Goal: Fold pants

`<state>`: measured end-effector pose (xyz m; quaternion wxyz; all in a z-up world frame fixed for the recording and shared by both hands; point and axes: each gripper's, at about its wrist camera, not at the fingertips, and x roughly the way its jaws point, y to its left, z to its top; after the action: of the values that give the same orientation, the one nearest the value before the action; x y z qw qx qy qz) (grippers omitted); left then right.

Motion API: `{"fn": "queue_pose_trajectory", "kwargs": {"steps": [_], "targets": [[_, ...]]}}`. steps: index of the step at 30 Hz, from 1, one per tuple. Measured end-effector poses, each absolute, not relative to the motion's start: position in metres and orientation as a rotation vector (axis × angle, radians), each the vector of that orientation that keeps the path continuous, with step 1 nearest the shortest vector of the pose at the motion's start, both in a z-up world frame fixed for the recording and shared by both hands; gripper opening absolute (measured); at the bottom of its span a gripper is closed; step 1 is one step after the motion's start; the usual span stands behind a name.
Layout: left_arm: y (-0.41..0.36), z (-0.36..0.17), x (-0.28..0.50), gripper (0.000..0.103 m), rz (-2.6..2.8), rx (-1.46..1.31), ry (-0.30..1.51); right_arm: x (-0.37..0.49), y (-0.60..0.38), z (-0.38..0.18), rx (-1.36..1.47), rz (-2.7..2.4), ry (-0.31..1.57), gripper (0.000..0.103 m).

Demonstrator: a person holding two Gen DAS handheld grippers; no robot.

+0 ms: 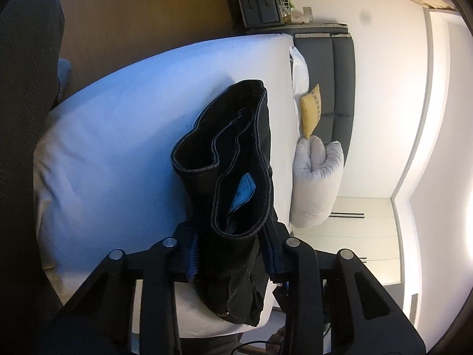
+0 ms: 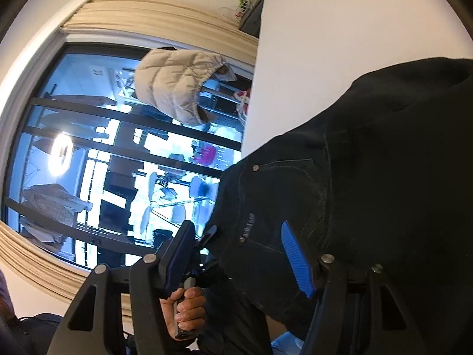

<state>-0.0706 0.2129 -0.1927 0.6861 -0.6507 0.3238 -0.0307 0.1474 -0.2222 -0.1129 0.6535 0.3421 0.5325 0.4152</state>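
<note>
1. In the left wrist view our left tongs (image 1: pixel 233 251) stand at the bottom centre of the frame, clamped on the bunched black pants (image 1: pixel 233 159). The cloth fills the gap between the blue pads, and the rest of the garment runs up the middle of the frame, lying on the white bed (image 1: pixel 118 124). The hem openings gape unevenly, so we judge the layers are not aligned; a pull from here could drag only some layers and leave a crooked fold.

2. The bite sits close to the bed's near edge at the lower frame. If we tug toward ourselves, the heavy denim could slide off the bed.

3. In the right wrist view our right tongs (image 2: pixel 239 254) stand apart, gripping nothing: the pants (image 2: pixel 354 177) hang across the right half of the frame, in front of one blue pad (image 2: pixel 295 259). A hand (image 2: pixel 186 307) holds the other tool's handle at the bottom centre; closing here risks pinching a stray fold, or catching that tool.
</note>
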Motion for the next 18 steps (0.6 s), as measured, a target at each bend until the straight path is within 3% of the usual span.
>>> {"fn": "queue_pose_trajectory", "kwargs": {"steps": [4, 10, 12, 18], "targets": [[0.21, -0.183, -0.064, 0.02, -0.079, -1.395, 0.729, 0.16, -0.212, -0.12, 0.718, 0.913, 1.281, 0.065], [0.2, -0.153, -0.051, 0.018, -0.107, -1.246, 0.727, 0.179, -0.188, -0.152, 0.653, 0.842, 1.416, 0.065], [0.197, -0.145, -0.048, 0.017, -0.119, -1.212, 0.727, 0.185, -0.186, -0.17, 0.649, 0.778, 1.476, 0.059], [0.184, -0.125, -0.041, 0.017, -0.118, -1.125, 0.735, 0.184, -0.189, -0.176, 0.683, 0.739, 1.444, 0.058]]}}
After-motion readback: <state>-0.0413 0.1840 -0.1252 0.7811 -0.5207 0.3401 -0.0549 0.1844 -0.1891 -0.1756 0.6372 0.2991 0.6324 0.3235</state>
